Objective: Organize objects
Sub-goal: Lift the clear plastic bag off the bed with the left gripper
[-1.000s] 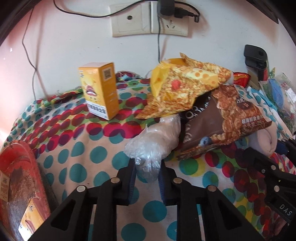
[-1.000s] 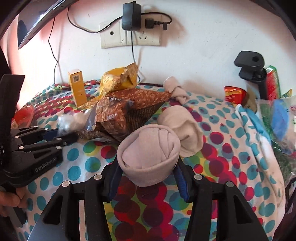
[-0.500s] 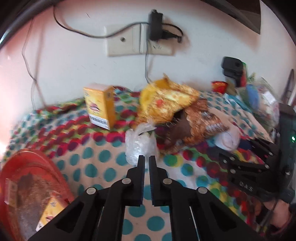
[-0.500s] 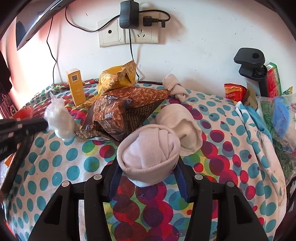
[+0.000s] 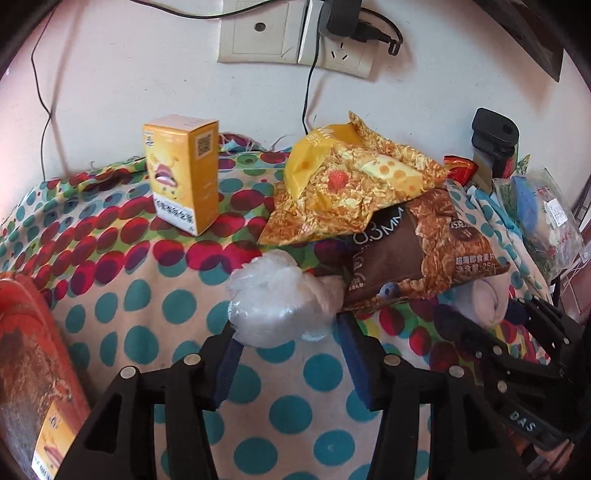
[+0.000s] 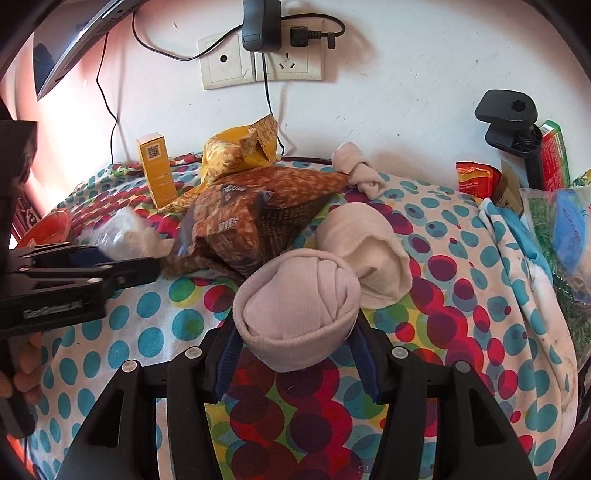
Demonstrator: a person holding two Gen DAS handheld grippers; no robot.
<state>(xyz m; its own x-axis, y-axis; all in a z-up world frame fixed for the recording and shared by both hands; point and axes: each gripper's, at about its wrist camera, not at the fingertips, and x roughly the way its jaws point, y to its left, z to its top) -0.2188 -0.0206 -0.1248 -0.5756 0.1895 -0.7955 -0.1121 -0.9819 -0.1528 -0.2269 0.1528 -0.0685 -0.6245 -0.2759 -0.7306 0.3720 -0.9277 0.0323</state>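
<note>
Reopening, left gripper (image 5: 286, 349) straddles plastic wad (image 5: 275, 301) (snack bags (image 5: 399, 236) behind); right gripper (image 6: 295, 345) clamps sock ball (image 6: 297, 308).

wall (image 6: 406, 74): white, pink-lit left | socket plate (image 6: 260, 59): charger plugged | polka-dot cloth (image 6: 461, 295): covers surface

left claw (image 5: 286, 334): jaws opening, angled down | right claw (image 6: 295, 341): jaws opening, angled down

White wall (image 5: 110, 74), double wall socket (image 6: 262, 59) with a black charger (image 6: 258, 22) plugged in, thin black cable (image 5: 44, 110), black clamp mount (image 6: 509, 122), polka-dot cloth (image 6: 461, 295) over the surface
</note>
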